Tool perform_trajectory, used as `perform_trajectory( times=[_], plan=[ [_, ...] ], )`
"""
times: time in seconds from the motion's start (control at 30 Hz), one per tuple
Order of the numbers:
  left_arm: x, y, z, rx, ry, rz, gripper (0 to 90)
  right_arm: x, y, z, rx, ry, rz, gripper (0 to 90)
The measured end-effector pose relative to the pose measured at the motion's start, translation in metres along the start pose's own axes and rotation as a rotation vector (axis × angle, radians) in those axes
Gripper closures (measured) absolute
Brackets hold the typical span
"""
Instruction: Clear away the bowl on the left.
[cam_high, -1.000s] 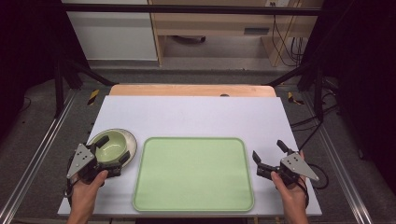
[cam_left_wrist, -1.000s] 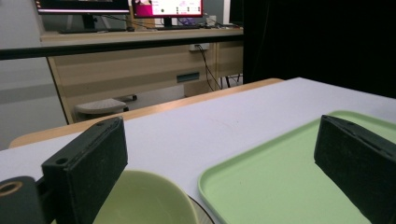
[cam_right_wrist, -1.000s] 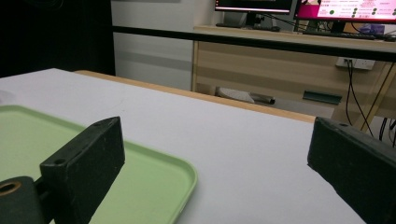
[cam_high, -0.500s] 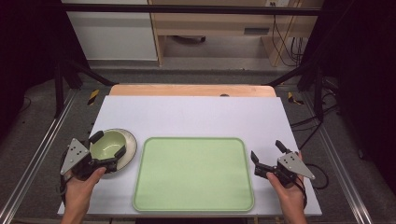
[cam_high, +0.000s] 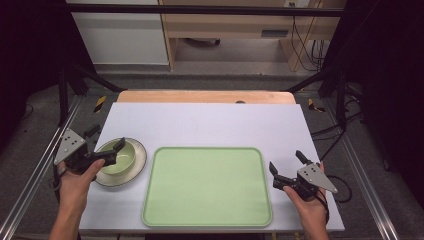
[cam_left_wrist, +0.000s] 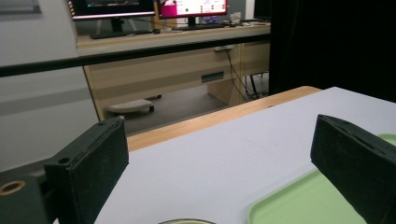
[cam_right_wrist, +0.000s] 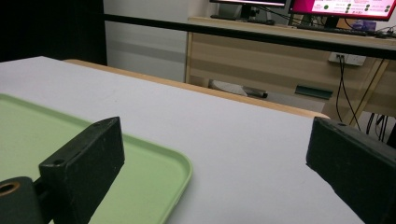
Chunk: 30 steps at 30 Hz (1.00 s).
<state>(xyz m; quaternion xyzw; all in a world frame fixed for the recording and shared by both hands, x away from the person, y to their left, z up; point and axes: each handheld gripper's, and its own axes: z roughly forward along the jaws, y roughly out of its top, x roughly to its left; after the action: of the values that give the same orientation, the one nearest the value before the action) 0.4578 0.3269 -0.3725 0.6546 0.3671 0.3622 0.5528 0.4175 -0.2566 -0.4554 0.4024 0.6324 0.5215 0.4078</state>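
**Fingers spread at the bowl, tray lying beside it**

My left gripper (cam_high: 106, 145) sits at the left edge of the tabletop (cam_high: 210, 122), its fingers (cam_high: 119, 145) spread wide, one over the near-left rim of the green bowl (cam_high: 121, 157) and the other out past the plate's edge. The bowl stands upright, mouth up, on a pale plate (cam_high: 137, 165); being round, it has no long axis to speak of. Just to its right lies the green tray (cam_high: 207, 187), flat, its long side running across the tabletop, its edge just beside the plate.

My right gripper (cam_high: 286, 169) hovers off the tray's right edge, fingers spread and holding nothing, well apart from the bowl.

Along my left fingers I see only a sliver of the bowl's rim (cam_left_wrist: 184, 221) at the bottom, and the tray's corner (cam_left_wrist: 299, 200). Along my right fingers, the tray's corner (cam_right_wrist: 140, 172) and bare tabletop; beyond, a desk with lit screens (cam_right_wrist: 345, 7).
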Motion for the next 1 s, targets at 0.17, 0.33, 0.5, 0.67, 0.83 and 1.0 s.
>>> perform_trajectory(
  times=[0.17,0.33,0.5,0.67,0.83,1.0],
  plan=[
    [0.008,-0.008,0.001,0.037,0.028,-0.012,4.4,0.001,0.000,0.001,0.002,0.001,-0.005,4.8],
    [0.015,-0.010,-0.004,0.092,0.088,-0.013,5.5,0.002,-0.001,0.002,0.007,0.006,-0.007,4.9],
    [0.019,-0.012,-0.005,0.149,0.115,0.009,5.7,0.002,0.000,0.001,0.013,-0.001,-0.011,5.2],
    [0.024,-0.016,-0.006,0.185,0.124,0.000,6.8,0.001,-0.001,0.001,0.015,-0.002,-0.006,5.2],
    [0.028,-0.021,-0.006,0.234,0.147,-0.001,9.7,0.001,-0.001,0.002,0.017,0.000,-0.004,5.3],
    [0.033,-0.029,-0.004,0.311,0.159,-0.034,10.2,0.002,-0.001,0.002,0.022,0.003,-0.003,5.3]
  ],
)
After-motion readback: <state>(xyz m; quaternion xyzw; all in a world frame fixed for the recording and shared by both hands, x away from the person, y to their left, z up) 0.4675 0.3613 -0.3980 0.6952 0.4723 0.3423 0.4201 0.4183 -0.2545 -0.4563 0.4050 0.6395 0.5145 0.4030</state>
